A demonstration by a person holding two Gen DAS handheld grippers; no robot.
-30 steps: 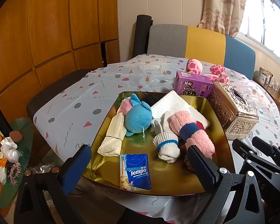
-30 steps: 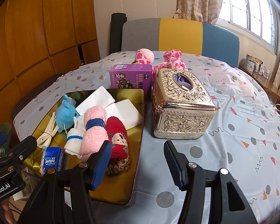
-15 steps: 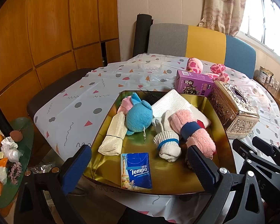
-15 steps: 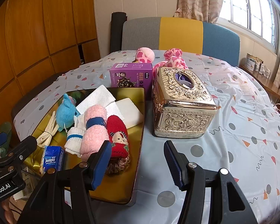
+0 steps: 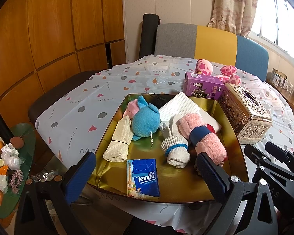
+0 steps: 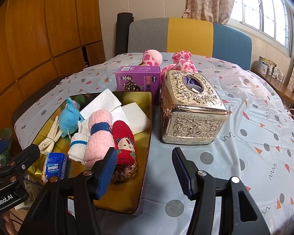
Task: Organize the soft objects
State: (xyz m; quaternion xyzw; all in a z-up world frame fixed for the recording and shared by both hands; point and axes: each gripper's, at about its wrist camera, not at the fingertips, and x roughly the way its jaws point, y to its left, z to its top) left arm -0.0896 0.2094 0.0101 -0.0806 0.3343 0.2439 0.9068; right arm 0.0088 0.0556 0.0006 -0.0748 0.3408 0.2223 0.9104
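I hold my left gripper spread wide and empty over the near edge of the shiny gold rectangular tray, its blue-padded fingers apart on either side of the blue Tempo tissue packet that lies flat at the tray's front. My right gripper is likewise spread and holds nothing, poised low over the tray's right rim and the dotted white tablecloth. Inside the tray, from left to right, lie a folded cream cloth bundle, a round blue plush toy, a rolled white sock with a blue band, a rolled pink fuzzy sock with a navy band and a red fuzzy sock with a doll face, with a white textured paper towel behind them. Just beside the tray's right side stands an ornate gold metal tissue box, a purple cardboard carton behind the tray, and pink spotted plush toys farther back.
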